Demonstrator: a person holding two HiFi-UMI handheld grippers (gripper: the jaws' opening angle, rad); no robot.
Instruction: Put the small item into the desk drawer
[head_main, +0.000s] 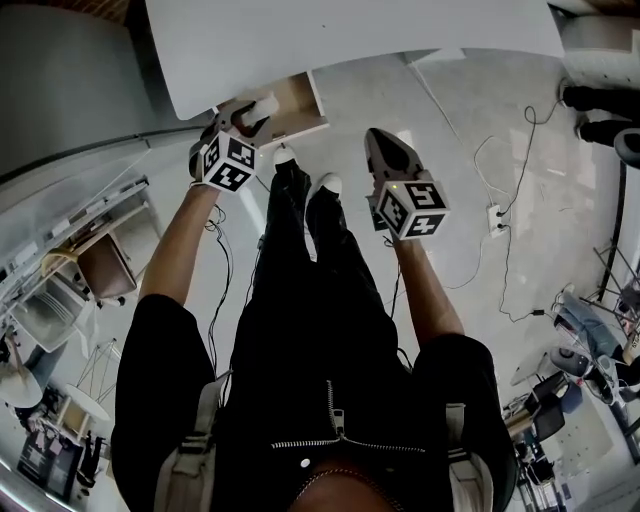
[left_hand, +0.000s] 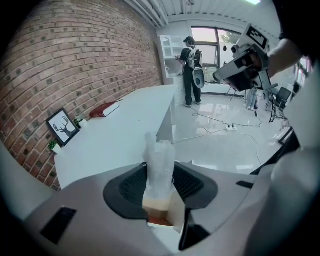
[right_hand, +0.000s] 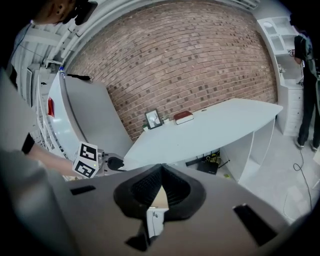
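My left gripper (head_main: 245, 118) is shut on the small item (head_main: 263, 106), a pale piece in whitish bubble wrap. It hangs just over the open wooden drawer (head_main: 300, 104) under the white desk's (head_main: 350, 40) front edge. In the left gripper view the item (left_hand: 159, 160) stands upright between the black pads (left_hand: 131, 186), with the drawer's inside (left_hand: 165, 212) showing below it. My right gripper (head_main: 380, 138) hovers to the right of the drawer, above the floor, shut with nothing in it. In the right gripper view its pads (right_hand: 172, 189) meet at the tip.
A framed picture (left_hand: 63, 126) and a red book (left_hand: 103, 109) lie on the desk by the brick wall. Cables and a power strip (head_main: 494, 217) run over the floor at the right. My legs and shoes (head_main: 306, 188) stand just below the drawer. A person (left_hand: 190, 70) stands far off by the window.
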